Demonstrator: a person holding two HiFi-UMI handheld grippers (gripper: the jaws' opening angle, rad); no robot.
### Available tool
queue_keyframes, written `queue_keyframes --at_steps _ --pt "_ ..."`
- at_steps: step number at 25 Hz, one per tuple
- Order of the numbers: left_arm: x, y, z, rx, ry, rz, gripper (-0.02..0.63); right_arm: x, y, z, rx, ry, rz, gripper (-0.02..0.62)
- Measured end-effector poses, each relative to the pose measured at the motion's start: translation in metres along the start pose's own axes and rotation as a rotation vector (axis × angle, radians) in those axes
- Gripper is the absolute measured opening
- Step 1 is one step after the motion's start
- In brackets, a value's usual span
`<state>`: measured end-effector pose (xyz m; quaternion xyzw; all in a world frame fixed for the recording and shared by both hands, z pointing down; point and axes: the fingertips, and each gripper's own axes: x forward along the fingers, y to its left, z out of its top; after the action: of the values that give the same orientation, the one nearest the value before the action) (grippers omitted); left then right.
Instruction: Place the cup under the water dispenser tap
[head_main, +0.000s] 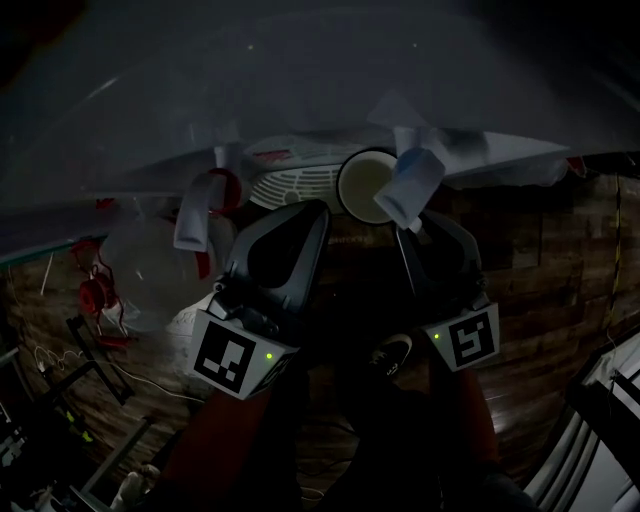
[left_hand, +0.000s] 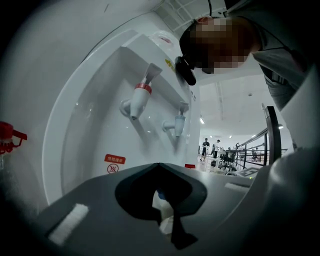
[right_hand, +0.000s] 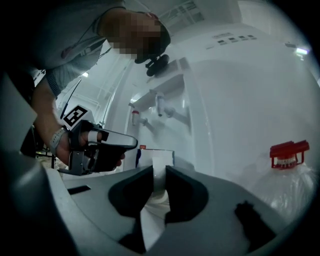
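Observation:
The view from my head is dark. A white paper cup (head_main: 363, 184) shows from above, just left of the dispenser's blue tap (head_main: 410, 186). My right gripper (head_main: 405, 232) is shut on the cup's wall. The right gripper view shows that white wall (right_hand: 159, 176) pinched between the jaws. The red tap (head_main: 213, 192) hangs further left, above the white drip grille (head_main: 297, 184). My left gripper (head_main: 303, 210) sits below the grille, shut and empty. In the left gripper view its tips (left_hand: 158, 166) meet in front of the red tap (left_hand: 138, 98) and blue tap (left_hand: 178, 123).
The white dispenser front (right_hand: 235, 100) fills both gripper views. A large clear water bottle (head_main: 140, 262) with a red cap (right_hand: 287, 152) stands beside it. Wooden flooring (head_main: 540, 300) and my shoe (head_main: 392, 352) lie below. Cables and frames (head_main: 60, 390) clutter the lower left.

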<state>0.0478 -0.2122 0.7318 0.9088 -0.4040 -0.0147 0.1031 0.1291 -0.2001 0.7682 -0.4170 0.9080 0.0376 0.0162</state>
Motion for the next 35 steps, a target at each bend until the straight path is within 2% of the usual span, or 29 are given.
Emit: queue_keyframes --at_steps 3,7,9,11,16,22,29,35 --pt "0.002 0.001 -0.001 0.008 0.000 -0.001 0.009 0.004 -0.001 -0.003 -0.018 0.004 0.004 0.069" --pt "0.004 0.002 0.006 0.024 -0.047 -0.002 0.009 0.004 -0.002 -0.005 -0.018 0.026 0.004 0.067" --pt "0.005 0.002 0.003 0.026 -0.035 -0.002 0.009 0.004 -0.005 -0.006 -0.007 0.034 0.003 0.078" --pt "0.006 0.000 -0.002 0.032 -0.012 -0.004 0.009 0.002 -0.008 -0.007 0.022 0.042 0.013 0.096" --pt "0.005 0.000 -0.002 0.040 -0.029 0.002 0.009 0.003 -0.003 -0.006 0.020 0.077 0.065 0.174" --pt "-0.001 -0.004 0.003 0.053 0.006 0.011 0.009 0.001 0.004 -0.003 0.023 0.126 0.065 0.201" --pt "-0.017 -0.028 0.031 0.088 0.079 -0.004 0.009 -0.021 -0.003 0.040 0.074 0.176 0.020 0.209" --pt "-0.034 -0.069 0.092 0.083 0.108 -0.049 0.009 -0.038 -0.003 0.127 0.074 0.180 0.028 0.209"
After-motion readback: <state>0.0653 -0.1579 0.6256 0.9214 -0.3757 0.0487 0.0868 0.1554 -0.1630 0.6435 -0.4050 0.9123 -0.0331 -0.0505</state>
